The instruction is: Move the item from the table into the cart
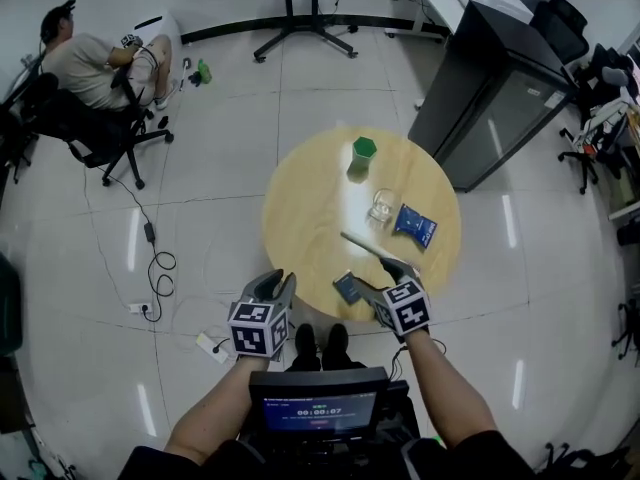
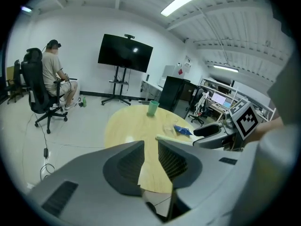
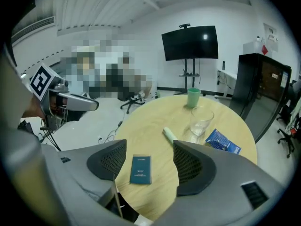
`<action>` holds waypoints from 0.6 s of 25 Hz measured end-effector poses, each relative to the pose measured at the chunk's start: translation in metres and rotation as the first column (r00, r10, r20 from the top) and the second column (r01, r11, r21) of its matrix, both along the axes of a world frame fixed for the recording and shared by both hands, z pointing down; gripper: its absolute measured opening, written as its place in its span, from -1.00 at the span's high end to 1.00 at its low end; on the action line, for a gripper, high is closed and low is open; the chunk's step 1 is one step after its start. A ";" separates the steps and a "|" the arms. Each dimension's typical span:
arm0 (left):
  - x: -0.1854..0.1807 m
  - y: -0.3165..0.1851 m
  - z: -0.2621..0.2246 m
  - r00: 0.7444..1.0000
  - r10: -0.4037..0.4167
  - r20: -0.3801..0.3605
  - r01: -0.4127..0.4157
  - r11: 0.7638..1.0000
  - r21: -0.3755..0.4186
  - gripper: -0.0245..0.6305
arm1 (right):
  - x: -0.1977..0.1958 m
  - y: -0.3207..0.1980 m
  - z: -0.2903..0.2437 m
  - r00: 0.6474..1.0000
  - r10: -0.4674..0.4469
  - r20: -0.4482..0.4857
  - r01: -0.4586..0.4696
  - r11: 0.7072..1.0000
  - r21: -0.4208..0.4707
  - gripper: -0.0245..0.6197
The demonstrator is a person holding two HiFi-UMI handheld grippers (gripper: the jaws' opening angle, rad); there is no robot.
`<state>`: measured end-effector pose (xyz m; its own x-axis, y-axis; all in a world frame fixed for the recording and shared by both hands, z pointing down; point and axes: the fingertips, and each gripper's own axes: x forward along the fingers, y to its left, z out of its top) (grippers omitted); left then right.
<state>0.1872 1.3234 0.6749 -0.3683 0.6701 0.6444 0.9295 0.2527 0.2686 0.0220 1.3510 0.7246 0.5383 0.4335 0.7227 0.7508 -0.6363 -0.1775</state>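
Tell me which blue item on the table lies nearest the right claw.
The dark teal booklet, flat just before the right claw; the blue packet lies farther off.

The head view looks steeply down from above the person, with the round table (image 1: 310,198) just ahead at 12 o'clock. The left gripper view sits low off the table's near edge, facing across it toward 1 o'clock. The right gripper view sits nearer, just over the near rim, facing roughly 12 o'clock. All three share the tabletop and the green cup (image 1: 364,149).
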 end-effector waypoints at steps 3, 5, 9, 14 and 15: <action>0.004 0.000 0.012 1.000 -0.008 -0.007 0.008 1.000 0.023 0.59 | 0.003 0.001 0.020 1.000 -0.007 0.024 0.006 0.999 0.041 -0.03; 0.007 0.005 0.020 1.000 -0.013 -0.008 0.013 0.999 0.033 0.59 | 0.005 0.008 0.034 1.000 0.000 0.024 -0.001 0.998 0.064 -0.03; 0.003 0.021 0.033 1.000 -0.016 0.003 0.016 0.999 0.051 0.59 | -0.007 0.038 0.052 0.997 0.012 0.072 -0.016 0.998 0.061 -0.03; -0.002 0.049 0.060 1.000 -0.008 0.009 0.008 0.997 0.077 0.59 | -0.020 0.081 0.085 0.987 -0.041 0.154 0.031 0.997 0.067 -0.03; -0.003 0.056 0.066 1.000 -0.004 0.010 0.003 0.996 0.085 0.59 | -0.022 0.090 0.093 0.985 -0.053 0.167 0.042 0.997 0.069 -0.03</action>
